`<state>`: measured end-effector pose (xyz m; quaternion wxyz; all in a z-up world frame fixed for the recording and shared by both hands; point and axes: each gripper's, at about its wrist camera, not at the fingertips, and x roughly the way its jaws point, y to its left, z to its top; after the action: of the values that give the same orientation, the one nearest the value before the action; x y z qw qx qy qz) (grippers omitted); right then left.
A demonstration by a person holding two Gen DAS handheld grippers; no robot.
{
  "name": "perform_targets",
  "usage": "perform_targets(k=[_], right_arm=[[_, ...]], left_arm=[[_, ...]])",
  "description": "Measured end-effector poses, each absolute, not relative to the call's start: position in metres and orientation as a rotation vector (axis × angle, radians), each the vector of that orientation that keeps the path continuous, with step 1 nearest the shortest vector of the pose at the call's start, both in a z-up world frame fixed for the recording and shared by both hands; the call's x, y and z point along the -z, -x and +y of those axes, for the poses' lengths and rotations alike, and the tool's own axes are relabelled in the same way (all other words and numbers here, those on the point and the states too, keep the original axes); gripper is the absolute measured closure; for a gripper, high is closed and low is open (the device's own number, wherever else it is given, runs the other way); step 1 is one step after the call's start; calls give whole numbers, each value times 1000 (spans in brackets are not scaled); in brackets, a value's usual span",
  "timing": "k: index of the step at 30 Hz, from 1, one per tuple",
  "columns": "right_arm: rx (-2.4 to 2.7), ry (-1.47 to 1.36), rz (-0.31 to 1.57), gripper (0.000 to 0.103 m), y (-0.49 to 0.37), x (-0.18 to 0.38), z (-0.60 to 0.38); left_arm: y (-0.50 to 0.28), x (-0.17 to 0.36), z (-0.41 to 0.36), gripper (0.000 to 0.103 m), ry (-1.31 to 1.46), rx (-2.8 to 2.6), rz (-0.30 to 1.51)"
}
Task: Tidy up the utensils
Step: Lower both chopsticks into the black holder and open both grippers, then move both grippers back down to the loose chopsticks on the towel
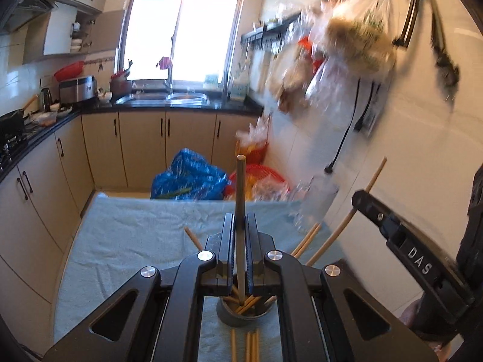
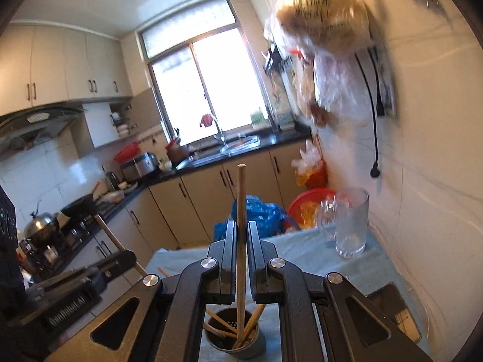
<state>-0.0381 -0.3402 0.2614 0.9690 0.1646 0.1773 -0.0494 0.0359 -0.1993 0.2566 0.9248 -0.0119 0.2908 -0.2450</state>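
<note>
Pinching one upright chopstick [image 1: 240, 199] apiece mid-shaft, left gripper [image 1: 240, 226] and right gripper [image 2: 241, 235] jaws clamped, tips inside holder [image 2: 235, 341] at six o'clock. Light, stiff, slippery: squeeze near middle.

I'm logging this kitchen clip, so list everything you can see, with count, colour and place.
Wooden chopstick held upright: one, tan, in left tool.
Wooden chopstick held upright: one, tan, in right tool.
Dark round utensil holder: one, grey, on the cloth, several chopsticks inside.
Loose wooden chopsticks: a few, tan, on the cloth before the holder.
Light blue table cloth: one, covering the table.
Clear drinking glass: one, far right of the cloth.
Blue plastic bag: one, beyond the table.
Left tool: black, shut.
Right tool: black, shut.
</note>
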Motion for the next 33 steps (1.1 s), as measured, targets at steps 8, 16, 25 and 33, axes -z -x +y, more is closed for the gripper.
perform_targets(k=[8,16,25,33], right_arm=[[90,-361,500,95,5,-209,-350],[81,-351,499,64,9,-210,-352],[88,-290,477,50,64,-232,-351],[162,-208,543,43,135,-229,-372]], left_arm=[[-47,-229,-205,95,4,509,660],[-28,-245,-183,72,33,502,619],[29,-252,-139,65,56,492,595],[77,-214,-83,61,87,437,675]])
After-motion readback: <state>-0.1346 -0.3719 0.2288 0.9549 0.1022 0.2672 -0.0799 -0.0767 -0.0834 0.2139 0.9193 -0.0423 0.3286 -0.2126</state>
